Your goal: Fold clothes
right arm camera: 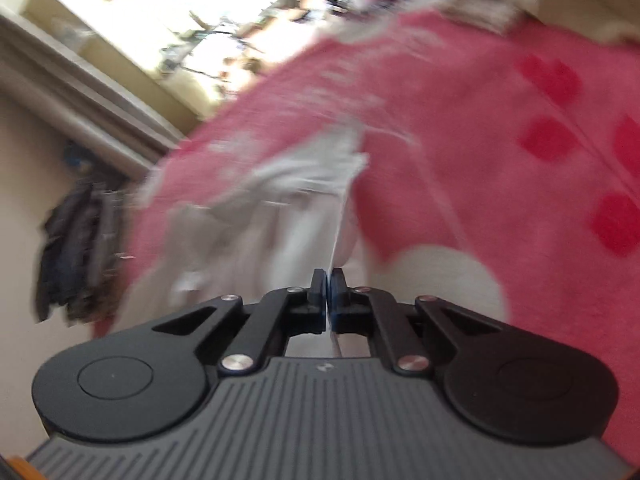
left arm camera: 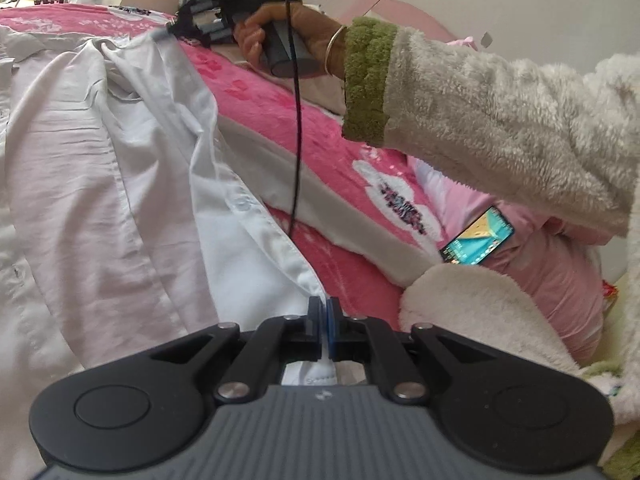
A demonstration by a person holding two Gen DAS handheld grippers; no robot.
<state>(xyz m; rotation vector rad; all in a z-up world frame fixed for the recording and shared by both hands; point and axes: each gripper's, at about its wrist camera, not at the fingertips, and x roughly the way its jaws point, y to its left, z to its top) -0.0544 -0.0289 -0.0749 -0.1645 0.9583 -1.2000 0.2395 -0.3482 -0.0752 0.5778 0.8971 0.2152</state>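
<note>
Your left claw is clamped on the near edge of the white shirt, which spreads ahead and to its left over the pink blanket on the bed. Your right claw, far ahead of the left one, is pinched shut on another edge of the shirt. A phone lies to the left claw's right.
</note>
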